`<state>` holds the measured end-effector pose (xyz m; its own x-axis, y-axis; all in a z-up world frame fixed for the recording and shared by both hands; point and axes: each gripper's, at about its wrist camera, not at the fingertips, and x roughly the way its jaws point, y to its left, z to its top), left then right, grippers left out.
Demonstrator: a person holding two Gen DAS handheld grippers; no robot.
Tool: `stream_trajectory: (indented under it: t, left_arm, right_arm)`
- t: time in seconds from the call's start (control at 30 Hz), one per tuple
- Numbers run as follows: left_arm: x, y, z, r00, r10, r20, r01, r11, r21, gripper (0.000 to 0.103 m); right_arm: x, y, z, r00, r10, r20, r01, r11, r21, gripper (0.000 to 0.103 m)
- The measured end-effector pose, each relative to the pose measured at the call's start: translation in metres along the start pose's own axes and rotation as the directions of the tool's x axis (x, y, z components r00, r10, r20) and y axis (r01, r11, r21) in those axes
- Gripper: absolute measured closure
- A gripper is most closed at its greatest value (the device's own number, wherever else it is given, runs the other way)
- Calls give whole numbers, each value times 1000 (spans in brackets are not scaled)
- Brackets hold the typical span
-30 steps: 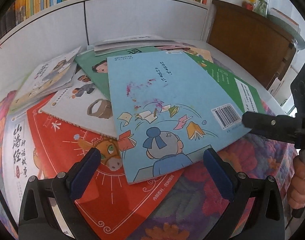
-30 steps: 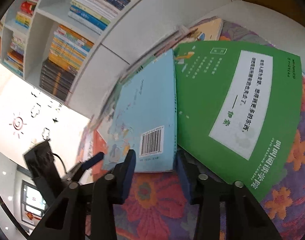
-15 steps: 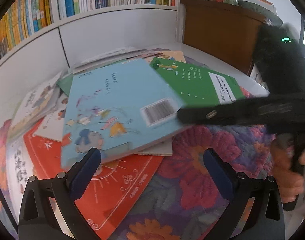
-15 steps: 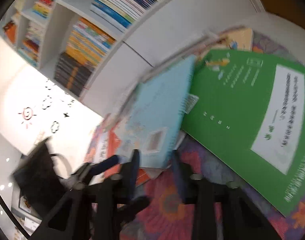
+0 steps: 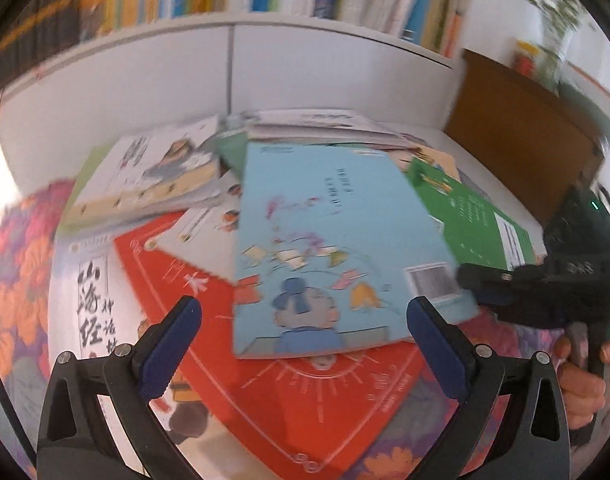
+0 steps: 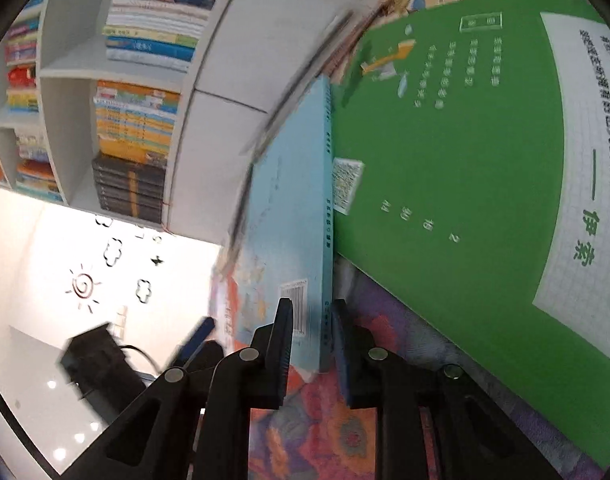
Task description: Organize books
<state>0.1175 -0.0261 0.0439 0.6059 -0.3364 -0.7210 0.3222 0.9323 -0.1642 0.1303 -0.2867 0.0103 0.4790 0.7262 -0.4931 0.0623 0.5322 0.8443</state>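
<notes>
A white bookcase (image 5: pixel 305 68) packed with upright volumes stands behind the tabletop (image 5: pixel 21 256), whose flowered cloth is strewn with a loose heap of picture books. I am at the first step of tidying, as I judge it: pulling the top book free of the heap. That book, the light-blue book (image 5: pixel 329 240), lies on top of the pile with one corner by the barcode caught between the fingers of my right gripper (image 6: pixel 312 320), which are drawn close and pinching its edge from both sides. My left gripper (image 5: pixel 303 328) hangs over the near side of the pile with its fingers spread wide and nothing between them. Next I probably need to lift the blue book clear without dragging its neighbours, perhaps steadying its free edge with the left fingers. Counting what shows plainly: one red book (image 5: pixel 289 396) under the blue one, one green book (image 6: pixel 465 160) beside it, one white book with black characters (image 5: pixel 85 304), one pale illustrated book (image 5: pixel 157 176) farther back, and several more beneath that I cannot count.
</notes>
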Motion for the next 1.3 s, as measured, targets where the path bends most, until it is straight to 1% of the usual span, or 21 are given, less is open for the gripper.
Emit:
stream_trajectory:
  t: [0.07,0.1,0.17,0.23,0.3,0.33,0.43,0.5,0.6,0.63,0.67,0.77,0.83,0.87,0.9,1.0,1.03,1.1,1.17,1.3]
  left_arm:
    - [5,10,1,1000,4,-12,-4,1000,-26,1]
    - [7,12,1,1000,16,-16,-16,1000,-27,1]
    - [14,15,-1,999,38,-27,-38,999,-15,1]
    - [27,16,-1,997,33,-74,-32,999,9,1]
    - [28,10,-2,997,59,-56,-56,997,51,1]
    - [28,10,-1,996,61,-62,-57,997,54,1]
    - [28,11,-1,997,49,-60,-46,998,50,0]
    - [27,9,0,997,53,-58,-50,997,53,0]
    - [25,10,1,998,39,-54,-37,998,44,0]
    - [24,11,2,998,32,-52,-30,999,37,0]
    - [24,12,2,998,29,-52,-28,999,35,0]
    - [21,11,2,998,28,-51,-26,999,36,0]
    - [19,13,2,998,13,-56,-12,1000,25,1]
    - [16,16,4,998,-2,-64,2,1000,5,1]
    - [14,18,5,997,-12,-70,11,1000,-13,1]
    - [5,24,10,995,-50,-90,45,997,-65,1]
    - [1,24,12,995,-47,-86,41,997,-65,1]
    - [-15,25,19,999,-3,-52,1,999,-40,1]
    - [-36,29,26,999,43,0,-43,999,-23,1]
    - [-69,45,37,995,75,67,-72,996,-44,1]
  right_arm:
    - [-4,9,-3,1000,6,9,-6,1000,-29,83]
    - [-3,14,-4,1000,8,4,-8,999,-50,82]
    - [3,20,-4,999,38,-17,-39,997,-68,82]
    - [13,23,1,998,49,-36,-51,997,-56,81]
    - [25,22,5,998,39,-56,-41,998,-44,78]
    - [32,20,7,997,40,-66,-43,998,-38,78]
    - [44,19,12,994,64,-87,-65,998,-9,78]
    - [47,20,12,993,67,-101,-68,998,-9,78]
    - [58,25,14,984,95,-148,-97,995,-5,78]
    - [60,28,15,981,112,-159,-114,993,-3,79]
    - [61,28,16,981,114,-160,-112,994,19,80]
    - [61,28,14,984,86,-156,-79,996,47,85]
    - [62,28,11,985,62,-163,-54,997,57,93]
    - [61,28,9,985,55,-161,-46,997,61,93]
    - [59,31,8,987,49,-151,-41,998,52,93]
    - [51,54,4,994,-4,-108,-1,999,-42,93]
    - [47,63,3,995,-11,-98,4,998,-70,92]
    - [39,79,1,996,-14,-93,2,992,-124,92]
    - [32,87,1,996,-5,-91,-7,991,-133,92]
    - [4,102,3,998,-5,-70,-6,986,-166,92]
